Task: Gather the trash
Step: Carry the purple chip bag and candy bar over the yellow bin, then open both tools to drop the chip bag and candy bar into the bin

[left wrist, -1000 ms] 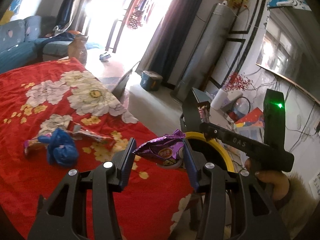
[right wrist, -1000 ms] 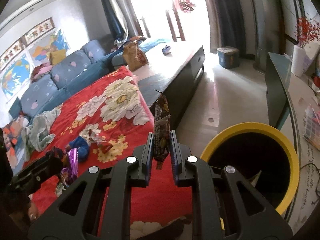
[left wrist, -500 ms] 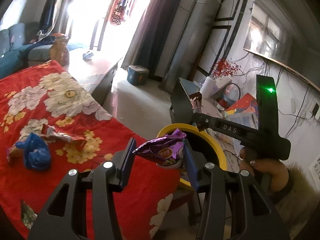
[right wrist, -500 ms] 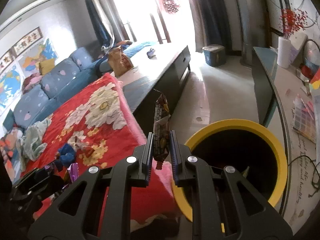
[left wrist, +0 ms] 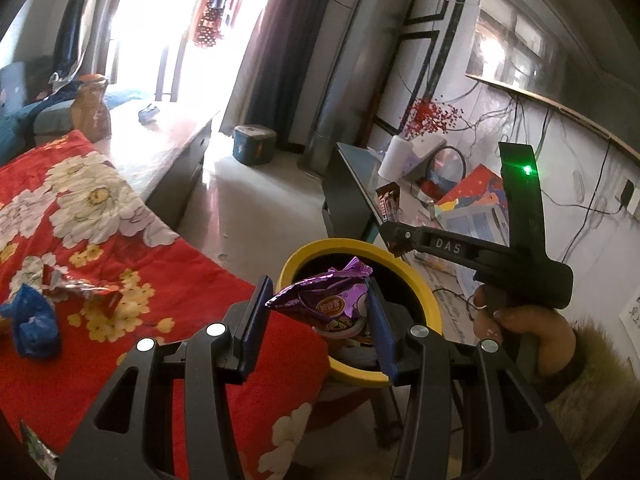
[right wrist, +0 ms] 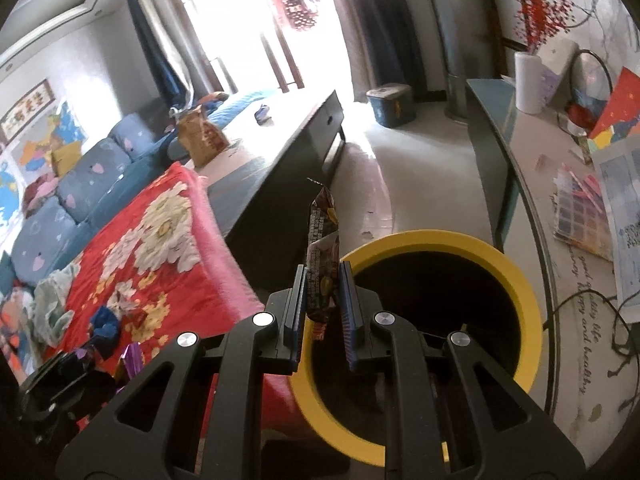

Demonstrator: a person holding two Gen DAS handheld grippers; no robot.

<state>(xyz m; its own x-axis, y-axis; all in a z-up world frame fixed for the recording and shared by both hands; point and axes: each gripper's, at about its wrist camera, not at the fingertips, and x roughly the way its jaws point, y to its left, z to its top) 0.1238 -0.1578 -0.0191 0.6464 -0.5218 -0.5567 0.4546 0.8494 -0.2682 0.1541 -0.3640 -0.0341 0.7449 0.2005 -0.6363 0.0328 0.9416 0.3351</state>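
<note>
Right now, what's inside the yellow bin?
The yellow bin looks mostly dark inside; a pale scrap shows low against its far wall. The right gripper and its brown wrapper cover the near side, so the rest can't be seen.

The left gripper (left wrist: 316,312) pinches a purple snack bag (left wrist: 324,300) over the yellow-rimmed bin (left wrist: 416,280). Beyond it the right gripper (left wrist: 394,236) holds a brown wrapper (left wrist: 387,200) upright. A blue bag (left wrist: 34,322) lies on the red floral blanket (left wrist: 168,292).
</note>
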